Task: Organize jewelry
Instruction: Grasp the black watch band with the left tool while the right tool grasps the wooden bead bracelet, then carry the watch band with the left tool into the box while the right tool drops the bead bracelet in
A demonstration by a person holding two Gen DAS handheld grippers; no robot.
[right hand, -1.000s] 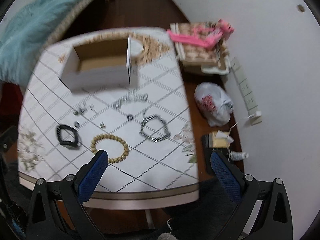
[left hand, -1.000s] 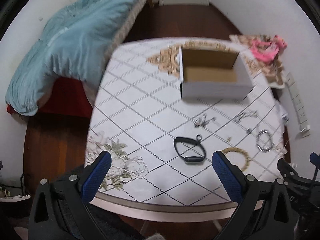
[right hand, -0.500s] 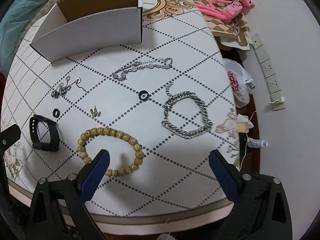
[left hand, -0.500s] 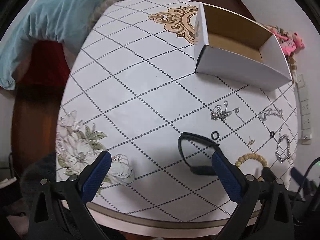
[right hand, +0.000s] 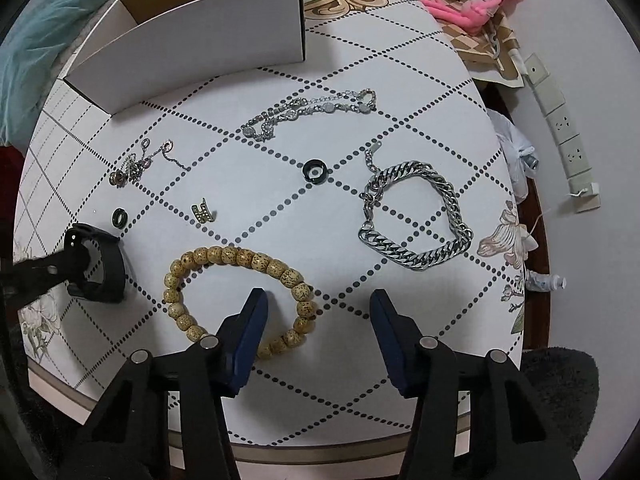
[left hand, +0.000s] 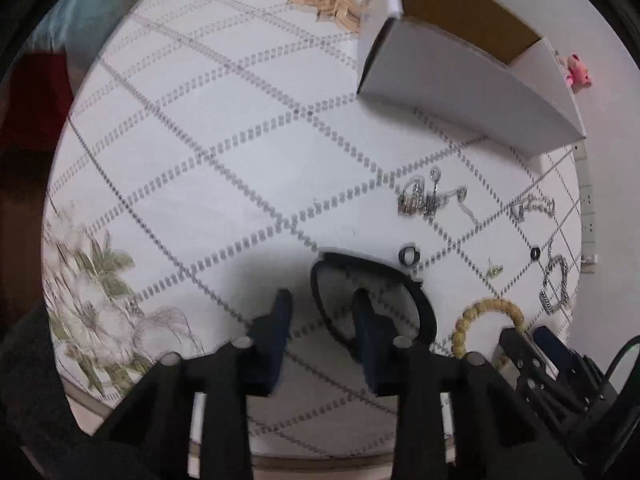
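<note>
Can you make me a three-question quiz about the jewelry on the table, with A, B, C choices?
1. Where is the white cardboard box?
A. At the table's far side
B. On the floor
C. Between the right tongs

2. How many small black rings lie on the table?
A. One
B. Two
C. Five

3. How are the left tongs placed?
A. Straddling one side of the black band
B. Holding the silver chain bracelet
C. Inside the box

Answers: 1 A, the box sits beyond all the jewelry. 2 B, one ring lies mid-table and the other lies near the band. 3 A, one finger is inside the loop, one outside.
</note>
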